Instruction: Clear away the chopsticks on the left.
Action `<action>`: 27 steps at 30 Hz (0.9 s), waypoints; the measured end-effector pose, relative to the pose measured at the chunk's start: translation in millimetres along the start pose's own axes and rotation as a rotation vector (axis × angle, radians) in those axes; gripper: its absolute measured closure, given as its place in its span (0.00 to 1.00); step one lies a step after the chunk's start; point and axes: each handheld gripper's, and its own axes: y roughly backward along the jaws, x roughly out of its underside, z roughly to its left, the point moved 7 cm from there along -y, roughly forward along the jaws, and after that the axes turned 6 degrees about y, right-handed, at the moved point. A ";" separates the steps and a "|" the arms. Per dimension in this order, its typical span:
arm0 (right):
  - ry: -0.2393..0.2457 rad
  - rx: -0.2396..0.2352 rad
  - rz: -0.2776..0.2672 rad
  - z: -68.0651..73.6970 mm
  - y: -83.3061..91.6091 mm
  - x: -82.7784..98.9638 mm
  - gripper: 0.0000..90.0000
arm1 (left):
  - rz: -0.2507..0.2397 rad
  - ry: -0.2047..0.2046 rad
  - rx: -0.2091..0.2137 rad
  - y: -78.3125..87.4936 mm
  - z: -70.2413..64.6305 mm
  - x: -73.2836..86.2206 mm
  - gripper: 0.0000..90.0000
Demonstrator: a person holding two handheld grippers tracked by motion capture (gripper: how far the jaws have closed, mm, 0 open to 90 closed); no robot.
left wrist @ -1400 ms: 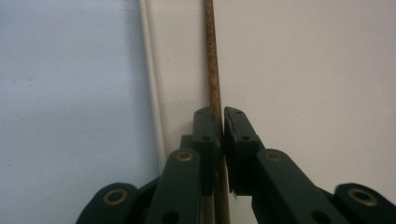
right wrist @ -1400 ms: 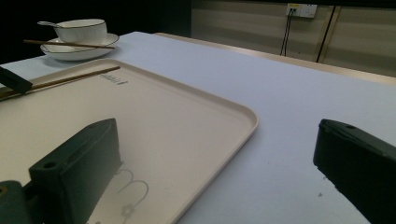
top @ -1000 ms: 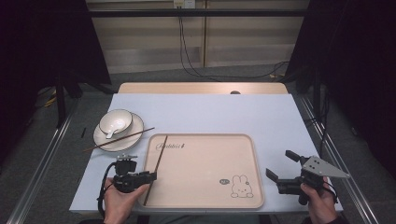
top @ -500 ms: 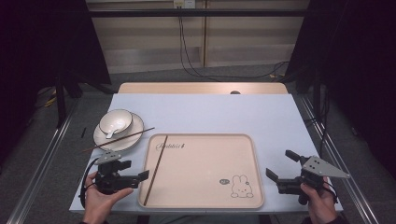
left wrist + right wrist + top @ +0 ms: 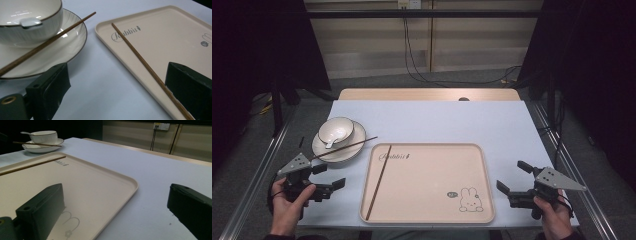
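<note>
A beige tray (image 5: 427, 200) with a rabbit print lies at the table's near centre. One brown chopstick (image 5: 378, 182) lies along its left side, and it also runs past my left gripper's right jaw as the chopstick (image 5: 140, 60). A second chopstick (image 5: 344, 148) rests across a white plate (image 5: 343, 151) that holds a bowl (image 5: 336, 131) with a spoon (image 5: 330, 142). My left gripper (image 5: 330, 176) is open on the table left of the tray, holding nothing. My right gripper (image 5: 513, 176) is open just right of the tray, with nothing between its black jaws.
The pale blue table (image 5: 437, 120) ends in a wooden strip at the far edge. Metal rails run along both sides. Cables hang down the wall behind. The tray's near right corner (image 5: 125, 185) lies between my right gripper's jaws.
My left gripper has drawn back to the left, away from the near end of the chopstick on the tray. The chopstick stays on the tray. The right gripper has not moved.
</note>
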 end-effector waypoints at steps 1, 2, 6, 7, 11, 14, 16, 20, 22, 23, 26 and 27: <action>0.000 -0.001 0.000 0.1 0.0 0.0 0.01 | -0.013 -0.004 -0.004 1.9 3.9 -2.0 0.07; 0.001 -0.001 0.000 0.2 0.0 0.0 0.01 | -0.015 -0.009 0.005 3.3 6.7 -3.3 0.07; 0.001 -0.004 0.000 0.4 0.1 -0.1 0.01 | -0.006 -0.059 0.041 5.0 21.1 -7.3 0.07; 0.001 -0.003 -0.002 0.5 0.0 -0.3 0.01 | -0.010 -0.067 0.042 5.1 25.4 -8.1 0.07; 0.002 -0.003 -0.003 0.4 0.0 -0.4 0.01 | -0.032 -0.042 0.019 5.6 42.9 -11.7 0.07; 0.001 -0.003 -0.001 0.6 0.2 -0.3 0.01 | -0.022 -0.065 0.005 5.0 51.3 -15.9 0.07; 0.003 -0.002 -0.003 0.6 -0.1 -0.4 0.01 | -0.013 -0.080 0.020 4.1 55.3 -19.1 0.07; 0.008 -0.003 -0.001 0.0 0.0 -0.1 0.01 | 0.000 -0.133 0.022 0.2 65.0 -24.3 0.10; 0.009 0.001 0.000 -0.2 -0.2 0.0 0.01 | 0.004 -0.156 0.033 -3.1 68.4 -26.1 0.15; 0.009 0.001 0.000 -0.3 -0.2 0.1 0.01 | 0.013 -0.176 0.025 -4.8 71.7 -26.6 0.17; 0.007 -0.002 0.001 0.1 0.2 0.1 0.01 | 0.030 -0.206 0.024 -8.7 80.0 -27.5 0.23; 0.010 -0.003 0.000 0.0 0.2 0.1 0.01 | 0.038 -0.220 0.029 -9.4 82.6 -27.3 0.27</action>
